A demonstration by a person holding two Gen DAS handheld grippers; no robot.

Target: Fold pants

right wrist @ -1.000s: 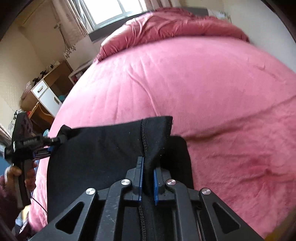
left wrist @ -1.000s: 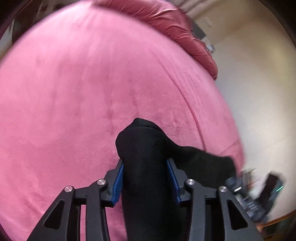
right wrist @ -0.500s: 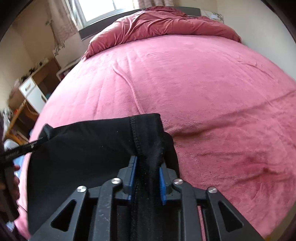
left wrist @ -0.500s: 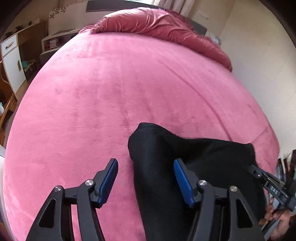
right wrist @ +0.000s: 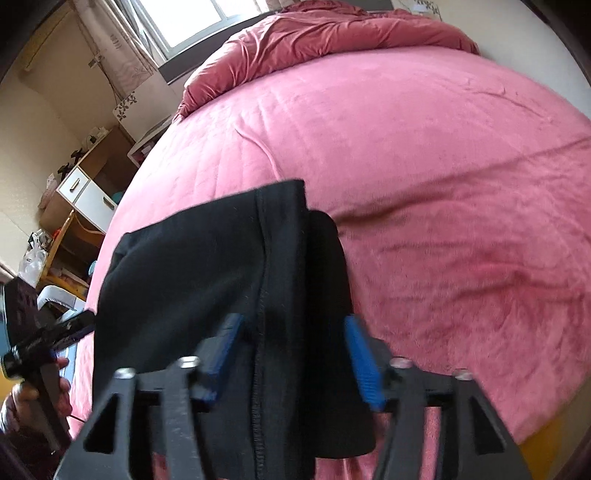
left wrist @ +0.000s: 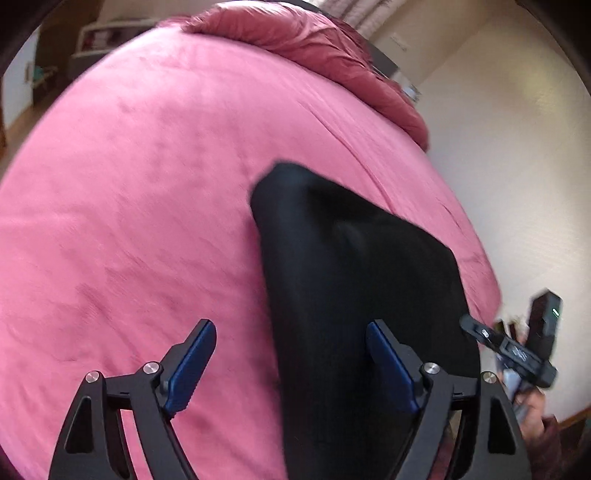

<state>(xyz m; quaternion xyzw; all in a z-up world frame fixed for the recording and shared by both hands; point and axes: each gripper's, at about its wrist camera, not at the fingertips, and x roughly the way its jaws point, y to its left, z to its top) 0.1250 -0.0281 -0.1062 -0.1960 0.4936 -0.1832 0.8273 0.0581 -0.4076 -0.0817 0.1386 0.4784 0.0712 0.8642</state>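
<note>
Left tongs (left wrist: 291, 363) and right tongs (right wrist: 291, 354) opening, gripping nothing; black pants (left wrist: 354, 295) on pink bed (left wrist: 129, 203).

Pink plush bed cover (right wrist: 424, 155) spreads ahead of and under the fingers, creased to their right. Crumpled dark-red quilt (right wrist: 314, 33) bunched at the bed's far end, well beyond the fingers. Bright window (right wrist: 192, 18) with patterned curtain (right wrist: 118, 62) far ahead-left. Wooden cabinet with white drawers (right wrist: 85, 192) left of the fingers, off the bed. Cream wall (left wrist: 509, 166) on the right.
</note>
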